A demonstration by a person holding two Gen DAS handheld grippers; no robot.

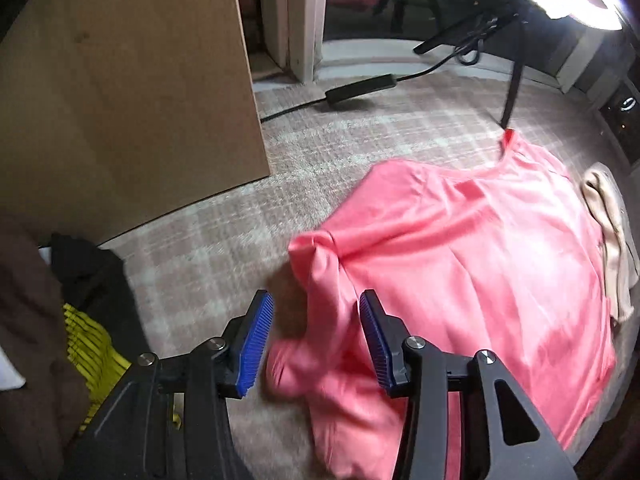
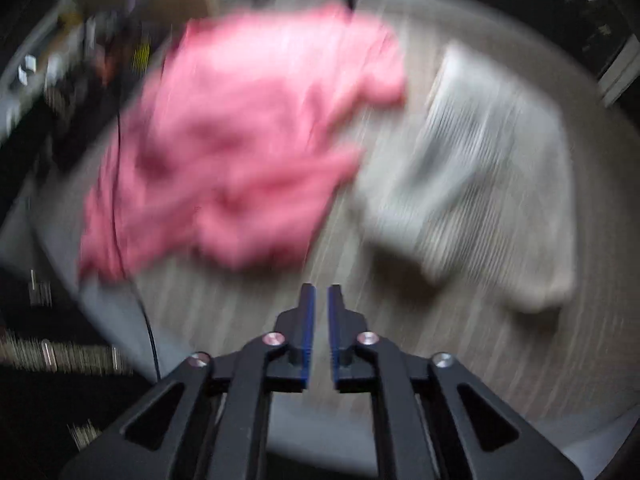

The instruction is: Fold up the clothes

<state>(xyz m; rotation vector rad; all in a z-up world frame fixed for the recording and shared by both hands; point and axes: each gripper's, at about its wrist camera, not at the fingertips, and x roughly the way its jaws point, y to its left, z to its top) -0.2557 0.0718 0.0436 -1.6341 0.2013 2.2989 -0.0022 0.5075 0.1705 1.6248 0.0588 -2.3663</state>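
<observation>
A pink shirt [image 1: 472, 248] lies spread on the checked carpet, its near sleeve bunched up. My left gripper [image 1: 316, 320] is open, its blue pads on either side of that bunched sleeve, with no grip on the cloth. In the right wrist view, which is heavily blurred, the pink shirt [image 2: 248, 140] lies ahead and to the left. My right gripper [image 2: 319, 308] hovers above bare carpet short of the shirt, its blue pads nearly together with a thin gap and nothing between them.
A brown board [image 1: 128, 92] stands at the left. Dark and yellow clothes [image 1: 88, 320] pile at the near left. A beige garment [image 1: 608, 240] lies beyond the shirt. A pale grey garment [image 2: 488, 184] lies right of the shirt. A black stand leg [image 1: 514, 84] and cable [image 1: 360, 90] cross the floor.
</observation>
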